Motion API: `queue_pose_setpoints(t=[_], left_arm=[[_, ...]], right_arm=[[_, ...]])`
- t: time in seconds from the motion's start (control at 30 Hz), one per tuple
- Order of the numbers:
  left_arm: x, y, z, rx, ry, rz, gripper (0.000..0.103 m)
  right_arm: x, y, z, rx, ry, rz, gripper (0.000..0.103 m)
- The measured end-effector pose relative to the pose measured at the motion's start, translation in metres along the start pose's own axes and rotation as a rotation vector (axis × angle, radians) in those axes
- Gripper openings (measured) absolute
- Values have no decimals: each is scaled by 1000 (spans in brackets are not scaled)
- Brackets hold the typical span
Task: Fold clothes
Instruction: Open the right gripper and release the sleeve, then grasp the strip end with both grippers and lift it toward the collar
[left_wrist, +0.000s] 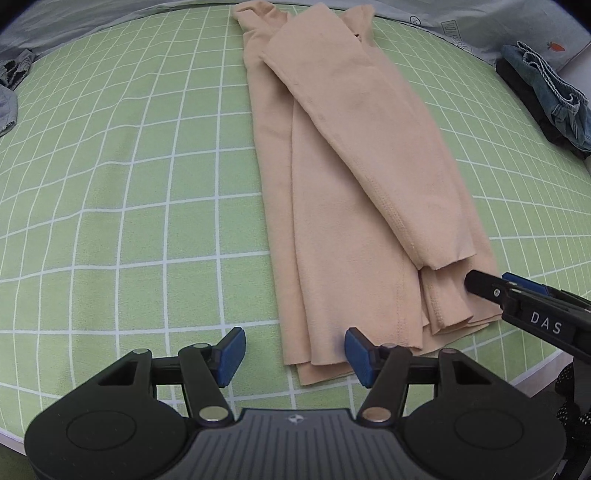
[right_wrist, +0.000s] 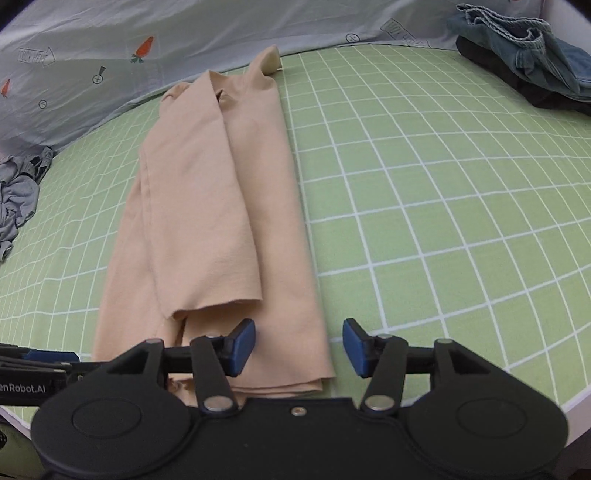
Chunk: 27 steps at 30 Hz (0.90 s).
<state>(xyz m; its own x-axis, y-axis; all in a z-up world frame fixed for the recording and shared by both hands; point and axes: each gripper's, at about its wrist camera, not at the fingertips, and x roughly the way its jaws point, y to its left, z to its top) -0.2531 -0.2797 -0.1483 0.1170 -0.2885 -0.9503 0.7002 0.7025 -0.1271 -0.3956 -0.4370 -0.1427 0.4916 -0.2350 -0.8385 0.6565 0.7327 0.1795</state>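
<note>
The peach garment (left_wrist: 354, 192) lies on the green sheet (left_wrist: 129, 184) as a long narrow strip, sides folded in, running 12 to 6 o'clock. Crosswise folds look left. Left gripper (left_wrist: 295, 356) and right gripper (right_wrist: 299, 347) gape wide, empty, at its near hem.

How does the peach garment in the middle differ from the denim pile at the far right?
The peach fabric garment lies flat, folded into a long strip mid-sheet; the blue denim pile sits crumpled at the sheet's far right edge, atop something dark. Both grippers, open, hover at the peach garment's near end; none is near the denim. Both rest on the green checked sheet.
</note>
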Motion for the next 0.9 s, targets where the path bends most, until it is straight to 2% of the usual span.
queue_pose_setpoints(t=[0.1,0.17,0.2,0.23,0.33,0.5,0.73,0.9], left_arm=[[5,-6,-2,12,-17,-5,60],[7,-10,-3,17,-38,-10,58],[7,-11,-4,20,-49,-12,51],[8,-13,-4,19,-57,-20,36],[9,-14,0,-6,-67,-74,14],[-2,-14,9,-36,-88,-93,12],[-39,-5,36,-99,-210,-127,11],[-57,4,58,-101,-280,-118,10]], right_arm=[[1,6,-3,-58,-7,-5,52],[2,9,-4,-86,-7,6,38],[2,9,-3,-89,-5,16,33],[2,10,-3,-88,-3,26,28],[1,8,-2,-89,4,65,10],[-8,9,6,-77,-13,110,9],[-23,24,35,-89,-106,167,9],[-24,33,64,-104,-169,174,9]])
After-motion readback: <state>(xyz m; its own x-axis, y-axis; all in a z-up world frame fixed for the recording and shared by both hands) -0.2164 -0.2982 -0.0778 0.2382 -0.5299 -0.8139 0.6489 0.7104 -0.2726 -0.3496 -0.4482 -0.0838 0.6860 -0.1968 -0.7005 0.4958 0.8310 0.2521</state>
